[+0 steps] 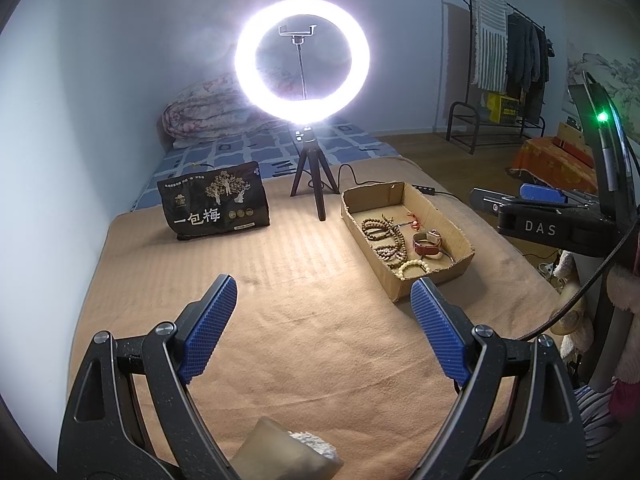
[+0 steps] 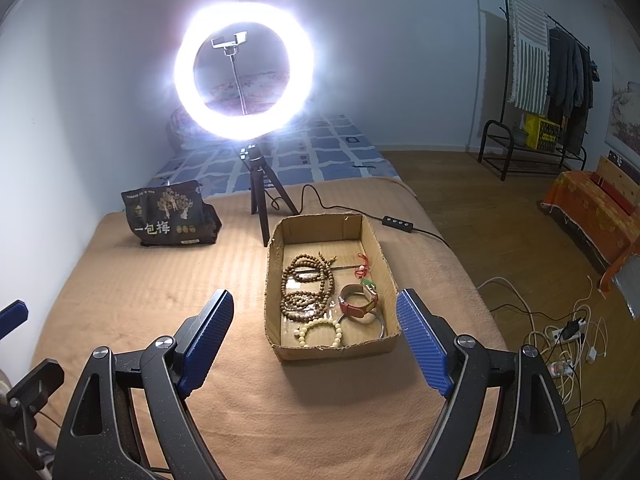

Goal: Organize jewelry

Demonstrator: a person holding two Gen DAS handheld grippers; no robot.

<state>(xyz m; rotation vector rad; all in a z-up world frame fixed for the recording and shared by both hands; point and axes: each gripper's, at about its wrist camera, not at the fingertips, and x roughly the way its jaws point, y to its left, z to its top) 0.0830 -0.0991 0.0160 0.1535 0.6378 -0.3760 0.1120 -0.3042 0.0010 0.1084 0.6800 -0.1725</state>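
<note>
Left gripper [image 1: 323, 282]: I hold it released, nothing between its jaws.
Right gripper [image 2: 315, 300]: released, hovering near the cardboard box [image 2: 276, 268].
Box contents: bead strands [image 2: 306, 282], watch [image 2: 358, 303].

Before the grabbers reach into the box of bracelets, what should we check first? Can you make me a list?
1. Left gripper open with nothing between its blue pads: ok.
2. Right gripper open with nothing in it: ok.
3. Shallow brown cardboard box sitting flat on the tan blanket, open on top: ok.
4. Cream bead bracelet lies at the near end, nothing lying on it: ok.
5. Long brown wooden bead strands free of tangles: cannot tell, they lie coiled and overlapping.
6. Red leather strap watch free of the thin metal bangle: not ok, it rests on it.
</note>
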